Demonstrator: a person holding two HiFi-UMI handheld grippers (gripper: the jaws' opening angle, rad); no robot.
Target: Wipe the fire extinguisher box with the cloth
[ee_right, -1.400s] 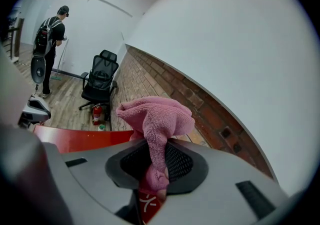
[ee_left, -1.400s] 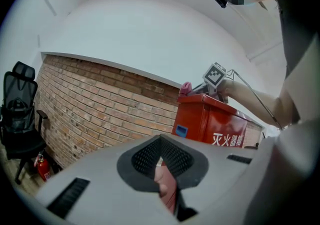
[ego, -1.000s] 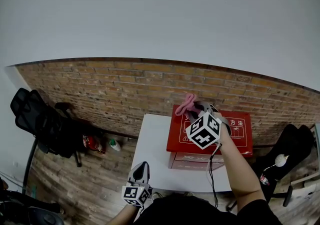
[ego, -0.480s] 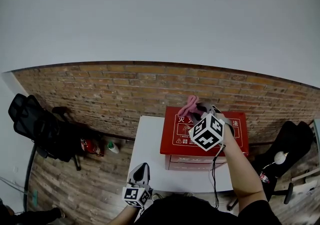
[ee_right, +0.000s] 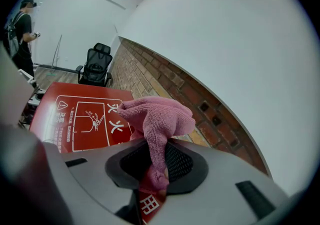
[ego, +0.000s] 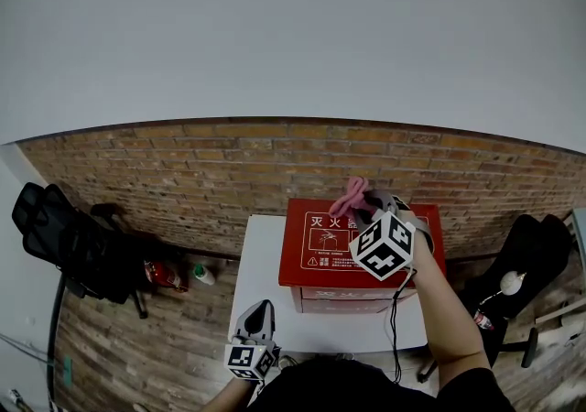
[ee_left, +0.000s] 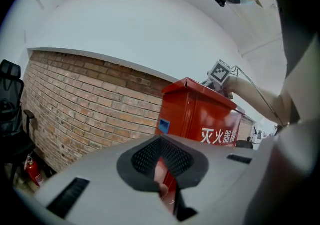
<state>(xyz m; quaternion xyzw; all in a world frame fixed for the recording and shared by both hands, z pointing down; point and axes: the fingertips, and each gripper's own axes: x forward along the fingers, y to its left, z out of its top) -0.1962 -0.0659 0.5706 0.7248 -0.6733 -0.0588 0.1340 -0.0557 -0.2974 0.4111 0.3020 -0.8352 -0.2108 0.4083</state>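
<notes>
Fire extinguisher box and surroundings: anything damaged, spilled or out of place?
Nothing damaged or spilled. The fire extinguisher box looks intact on the white table, and the pink cloth is clamped in the right gripper's jaws. One oddity: a red extinguisher sits on the floor by the brick wall, outside the box.

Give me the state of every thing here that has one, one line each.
right gripper: shut on the pink cloth.
pink cloth: bunched, pinched at one end, above the box's top.
fire extinguisher box: closed, on the white table, printed face up.
left gripper: shut, nothing between the jaws.
</notes>
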